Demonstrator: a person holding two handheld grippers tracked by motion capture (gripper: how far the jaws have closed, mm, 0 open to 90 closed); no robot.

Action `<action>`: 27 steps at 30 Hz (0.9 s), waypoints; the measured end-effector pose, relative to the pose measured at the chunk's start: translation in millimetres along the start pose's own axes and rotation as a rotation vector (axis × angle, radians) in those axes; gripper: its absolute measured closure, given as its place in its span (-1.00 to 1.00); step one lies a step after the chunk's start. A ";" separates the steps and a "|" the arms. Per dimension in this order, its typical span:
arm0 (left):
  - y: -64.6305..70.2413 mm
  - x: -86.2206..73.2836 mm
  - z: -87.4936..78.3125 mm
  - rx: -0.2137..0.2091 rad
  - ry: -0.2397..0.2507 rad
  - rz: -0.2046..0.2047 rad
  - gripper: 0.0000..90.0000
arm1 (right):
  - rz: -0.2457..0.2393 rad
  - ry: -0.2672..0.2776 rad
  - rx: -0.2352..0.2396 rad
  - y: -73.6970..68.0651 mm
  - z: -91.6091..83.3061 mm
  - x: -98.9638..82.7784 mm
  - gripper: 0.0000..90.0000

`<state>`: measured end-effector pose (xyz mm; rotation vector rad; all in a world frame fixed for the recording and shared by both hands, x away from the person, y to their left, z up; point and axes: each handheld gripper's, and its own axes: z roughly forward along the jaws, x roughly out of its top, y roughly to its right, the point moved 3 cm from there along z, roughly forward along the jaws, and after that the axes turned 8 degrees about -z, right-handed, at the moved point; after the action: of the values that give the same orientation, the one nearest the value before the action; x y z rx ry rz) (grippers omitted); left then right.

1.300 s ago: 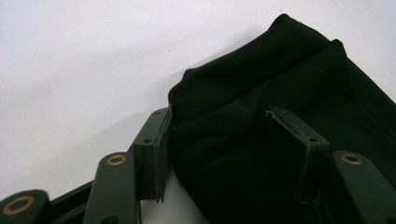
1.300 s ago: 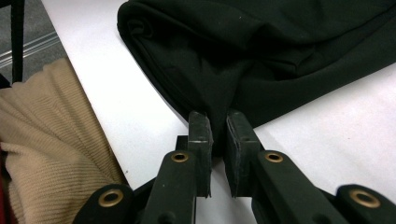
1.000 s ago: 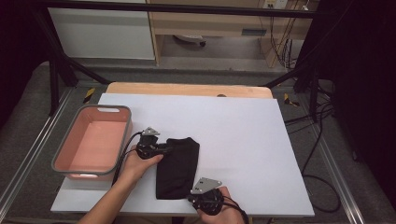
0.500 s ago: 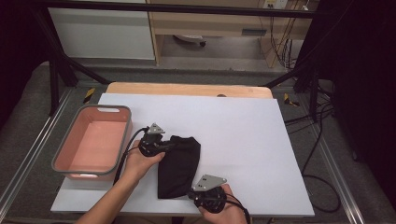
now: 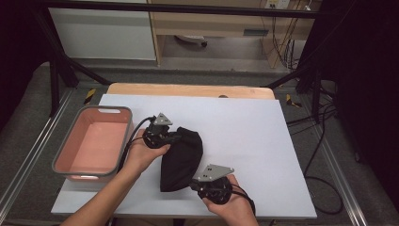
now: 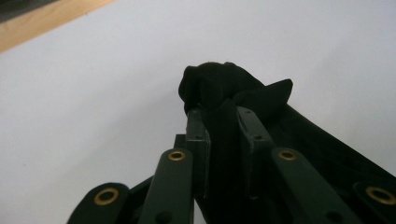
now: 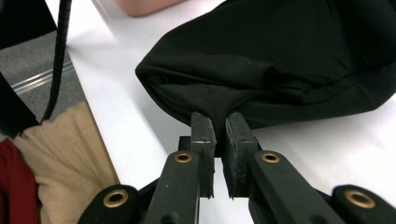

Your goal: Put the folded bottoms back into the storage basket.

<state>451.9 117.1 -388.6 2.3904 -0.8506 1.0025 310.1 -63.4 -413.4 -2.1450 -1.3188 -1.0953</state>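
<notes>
While both grippers hold it: the black cloth (image 5: 181, 157) lies on the white tabletop (image 5: 244, 127) near the front edge, left of centre, its far end bunched.
Left gripper (image 5: 175, 136): jaws clamped on a gathered fold at the cloth's far end; in the left gripper view (image 6: 222, 135) the fabric runs between the jaws and bulges beyond the tips.
Right gripper (image 5: 194, 183): jaws closed on the cloth's near corner (image 7: 219, 105), close to the front edge of the tabletop.
Change from the earlier frames: the left gripper has moved toward the far edge and slightly right; the cloth's far end, flat a second ago, is now rounded and gathered.
Right gripper, change: it stays at almost the same spot.
Pink basin (image 5: 63, 162): at the tabletop's left edge, just left of the person's left hand (image 5: 143, 155), unmoved.
</notes>
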 end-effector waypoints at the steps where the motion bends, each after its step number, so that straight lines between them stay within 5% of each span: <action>1: 0.4 3.0 -1.6 0.000 0.002 0.004 0.72 | 0.001 0.003 0.002 1.3 -0.7 2.7 0.88; 27: -8.0 33.2 -36.1 0.014 0.046 0.006 0.71 | -0.037 0.028 0.057 3.8 10.2 31.1 0.88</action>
<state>457.9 131.1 -341.3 2.3679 -0.8379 1.0648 325.4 -40.7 -395.1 -2.0641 -1.3659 -1.0852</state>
